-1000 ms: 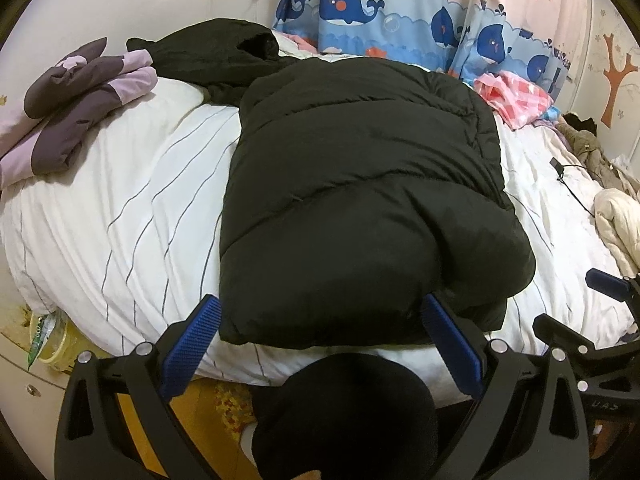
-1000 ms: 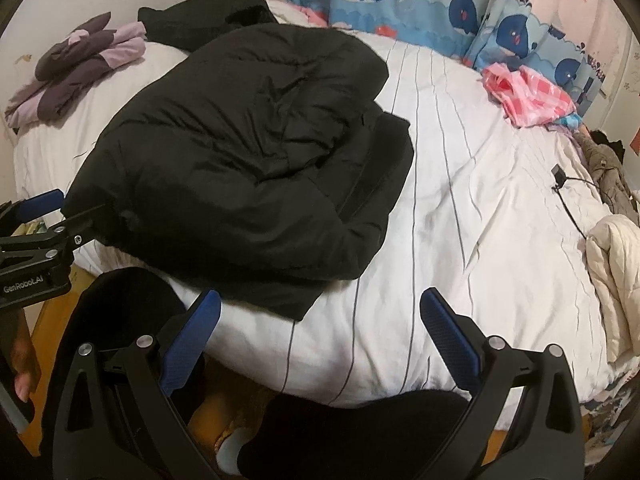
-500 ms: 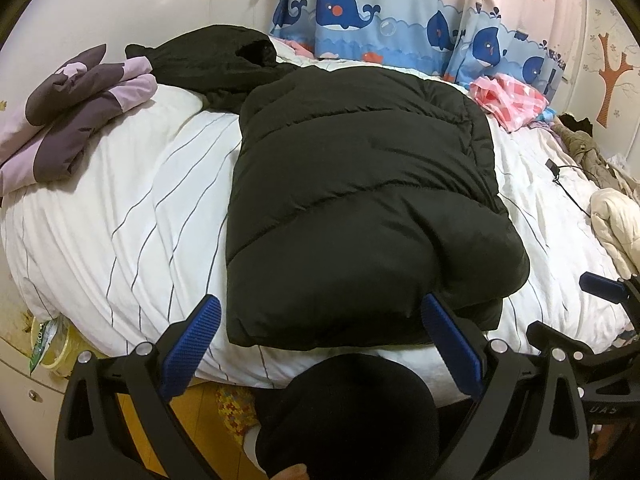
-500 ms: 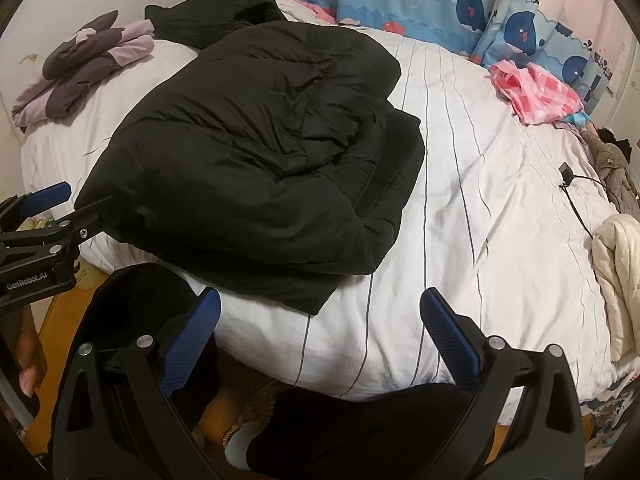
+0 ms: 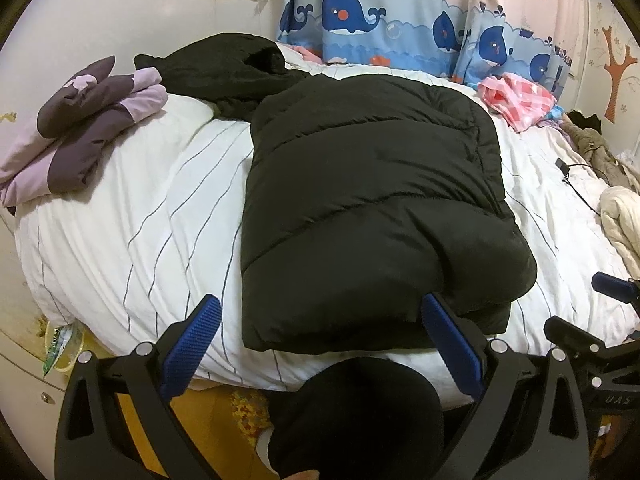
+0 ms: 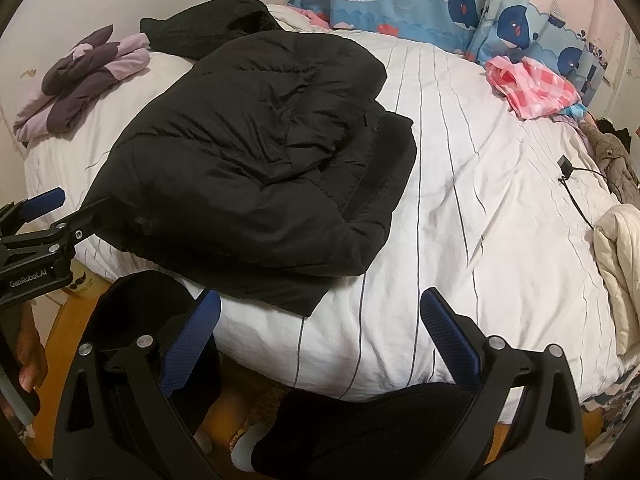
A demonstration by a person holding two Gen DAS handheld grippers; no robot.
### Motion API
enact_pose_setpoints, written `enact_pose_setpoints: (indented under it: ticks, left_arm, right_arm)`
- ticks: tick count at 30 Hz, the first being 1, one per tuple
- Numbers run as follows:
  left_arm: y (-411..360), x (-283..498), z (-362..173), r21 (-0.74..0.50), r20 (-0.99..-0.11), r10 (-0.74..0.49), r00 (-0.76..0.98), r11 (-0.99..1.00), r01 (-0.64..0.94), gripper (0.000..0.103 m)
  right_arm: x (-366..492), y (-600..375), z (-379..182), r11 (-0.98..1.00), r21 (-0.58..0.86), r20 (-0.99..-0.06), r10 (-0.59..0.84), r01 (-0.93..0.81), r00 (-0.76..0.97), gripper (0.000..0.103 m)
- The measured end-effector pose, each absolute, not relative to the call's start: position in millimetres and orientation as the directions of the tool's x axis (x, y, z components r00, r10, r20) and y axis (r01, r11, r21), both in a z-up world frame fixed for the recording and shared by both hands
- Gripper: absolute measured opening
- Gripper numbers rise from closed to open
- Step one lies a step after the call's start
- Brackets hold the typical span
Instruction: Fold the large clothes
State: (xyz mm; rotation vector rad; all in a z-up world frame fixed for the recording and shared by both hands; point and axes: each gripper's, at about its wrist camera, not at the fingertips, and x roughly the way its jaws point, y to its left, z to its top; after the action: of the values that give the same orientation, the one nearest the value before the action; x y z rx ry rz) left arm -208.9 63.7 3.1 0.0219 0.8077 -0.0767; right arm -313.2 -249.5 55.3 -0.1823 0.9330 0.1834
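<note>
Black puffer jacket, folded into a thick rectangular bundle, lying centre frame on a white striped bed cover, its near edge at the bed's lower rim. Left gripper and right gripper, lower frame in their own views, each with blue-padded fingers spread wide and holding nothing, both short of the jacket. Also present: purple folded garment upper left, second black garment top centre, pink checked cloth upper right before a whale-print curtain.
</note>
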Motion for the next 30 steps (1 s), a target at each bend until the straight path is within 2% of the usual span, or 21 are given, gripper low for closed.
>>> enact_pose_setpoints:
  ticks: [12, 30]
  left_arm:
    - [63.4, -207.5, 5.1, 0.021, -0.722, -0.029, 0.691, 0.998, 0.063, 0.096]
    - [55.9, -207.4, 2.3, 0.01, -0.744, -0.047, 0.667, 0.997, 0.081, 0.096]
  right_arm:
    - [-313.6, -250.1, 52.7, 0.972, -0.06, -0.813, 0.084, -0.227, 0.576, 0.096]
    - [-314.3, -251.0, 49.7, 0.973, -0.05, -0.815, 0.09, -0.225, 0.572, 0.096]
